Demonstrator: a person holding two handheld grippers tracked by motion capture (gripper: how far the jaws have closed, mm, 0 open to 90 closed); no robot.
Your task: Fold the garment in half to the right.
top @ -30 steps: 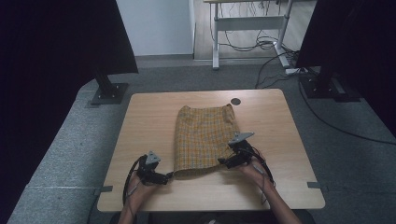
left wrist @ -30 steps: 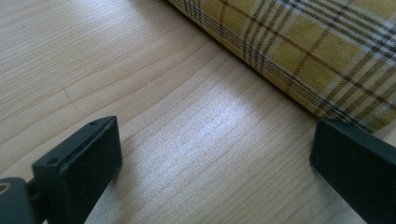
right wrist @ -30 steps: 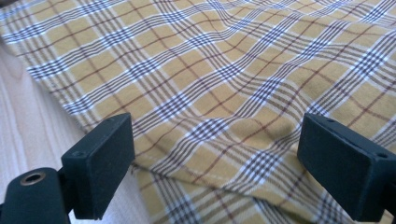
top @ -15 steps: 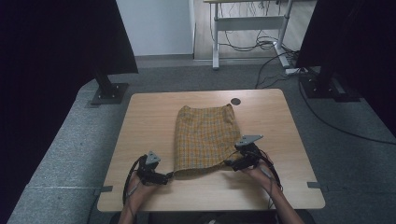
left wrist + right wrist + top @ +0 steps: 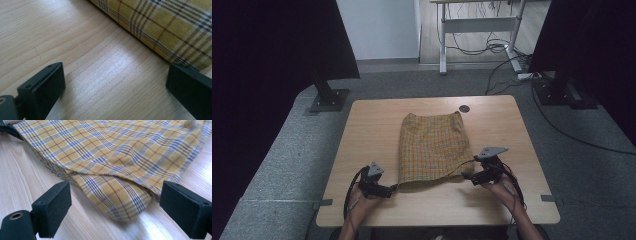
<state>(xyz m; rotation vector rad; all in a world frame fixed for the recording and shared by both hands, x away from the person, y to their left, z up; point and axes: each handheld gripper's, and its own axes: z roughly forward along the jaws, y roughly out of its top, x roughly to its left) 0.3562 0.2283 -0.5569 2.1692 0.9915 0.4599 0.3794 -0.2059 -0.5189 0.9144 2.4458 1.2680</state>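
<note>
Left gripper view, cloth (image 5: 160, 22) cut off, left gripper (image 5: 117, 87) wide, right gripper (image 5: 115, 207) wide.

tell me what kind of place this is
Probably a lab or office workroom set up for recording: a light wooden table on grey carpet, black screens on either side, and a white-legged desk behind with loose cables underneath.

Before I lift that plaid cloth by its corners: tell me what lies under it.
The plaid cloth lies flat on the wooden table. At its near corner a second cloth layer shows beneath the top one. Anything under the middle is covered and cannot be seen.
</note>
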